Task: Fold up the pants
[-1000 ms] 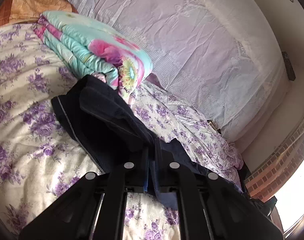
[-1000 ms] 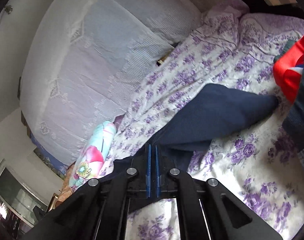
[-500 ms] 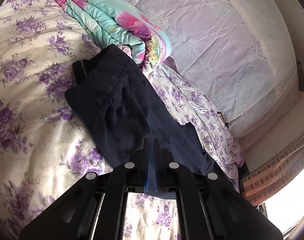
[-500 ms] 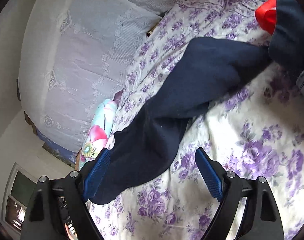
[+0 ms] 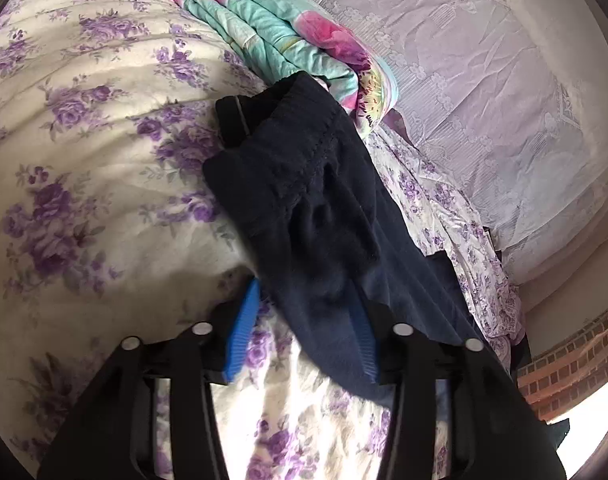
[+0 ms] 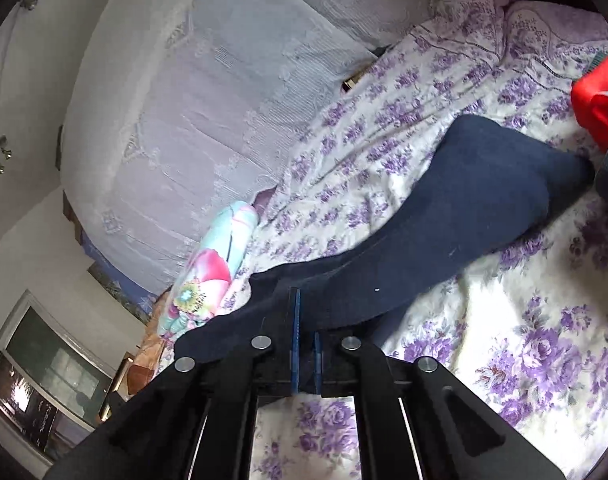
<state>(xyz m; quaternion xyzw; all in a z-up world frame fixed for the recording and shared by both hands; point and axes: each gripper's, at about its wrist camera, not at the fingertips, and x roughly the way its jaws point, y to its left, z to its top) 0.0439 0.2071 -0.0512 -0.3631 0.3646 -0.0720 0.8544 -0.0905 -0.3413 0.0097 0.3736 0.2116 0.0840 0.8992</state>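
I see a bedspread (image 5: pixel 83 168) with purple flowers covering the bed. A folded quilt (image 5: pixel 287 36) in turquoise and pink lies at the far side, against a pale lace-covered headboard (image 5: pixel 484 92). Through the right camera a red garment (image 6: pixel 598 100) sits at the far right edge, and a dark window (image 6: pixel 43 376) shows low left.

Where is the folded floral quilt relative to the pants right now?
In the left wrist view the folded floral quilt lies at top centre on the bedspread, against the pants' waistband end, below the lace-covered headboard.
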